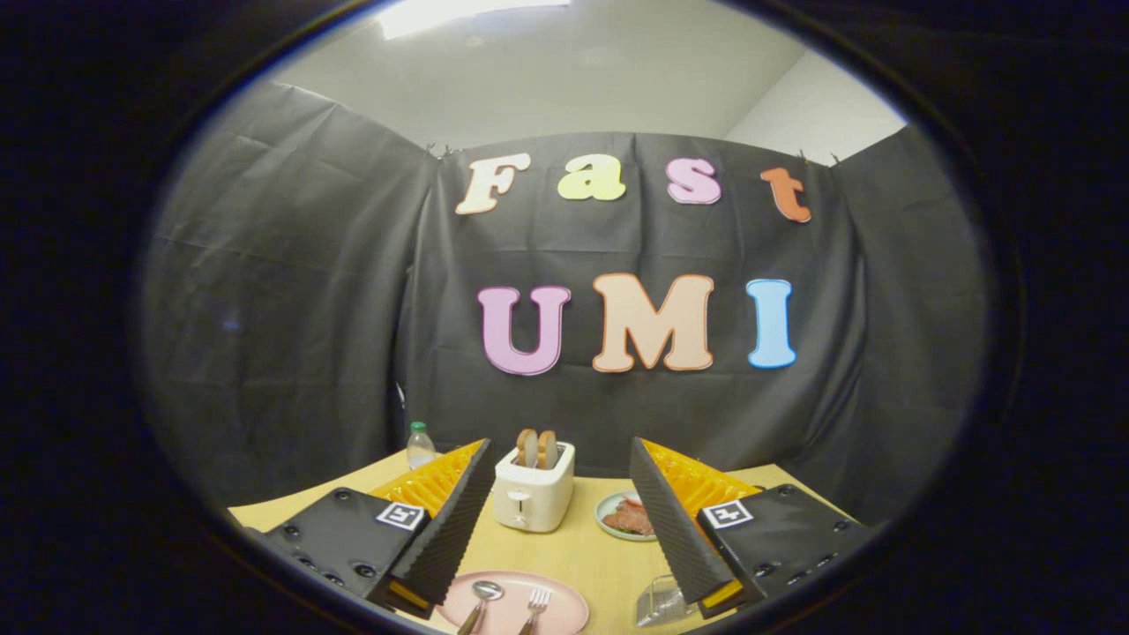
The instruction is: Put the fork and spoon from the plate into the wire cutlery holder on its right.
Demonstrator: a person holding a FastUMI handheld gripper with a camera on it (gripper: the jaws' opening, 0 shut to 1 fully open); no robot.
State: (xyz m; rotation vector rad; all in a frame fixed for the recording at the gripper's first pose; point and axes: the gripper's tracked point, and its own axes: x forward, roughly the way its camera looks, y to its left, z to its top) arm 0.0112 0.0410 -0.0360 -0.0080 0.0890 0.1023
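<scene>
Pale wood tabletop (pixel 564 551) underneath, black cloth wall behind. Gripper (pixel 562 520) held above the near part of the table, fingers spread wide apart and gripping nothing; ribbed black pads (pixel 452 529) facing each other across the gap, orange backing on the outer sides, a small square marker on each black finger base.

Pink plate (pixel 564 608) low between the fingers, close beneath them, partly cut off at the near edge. Spoon (pixel 481 600) lying on the plate's left half, bowl pointing away, handle running toward the near edge. Fork (pixel 534 607) just right of the spoon on the same plate, tines pointing away; the two side by side and apart, roughly parallel. Neither one touched by the fingers.

Wire cutlery holder (pixel 663 601) just right of the plate, close under the right finger and partly hidden by it; contents impossible to make out.

White toaster (pixel 533 496) farther on, between the two fingers, two slices of bread (pixel 537 448) standing up in its slots. Small plate of food (pixel 622 516) right of the toaster, its right side hidden behind the right finger; something reddish-brown on it. Clear bottle (pixel 421 444) with a green cap near the table's far left edge, beyond the left finger.
</scene>
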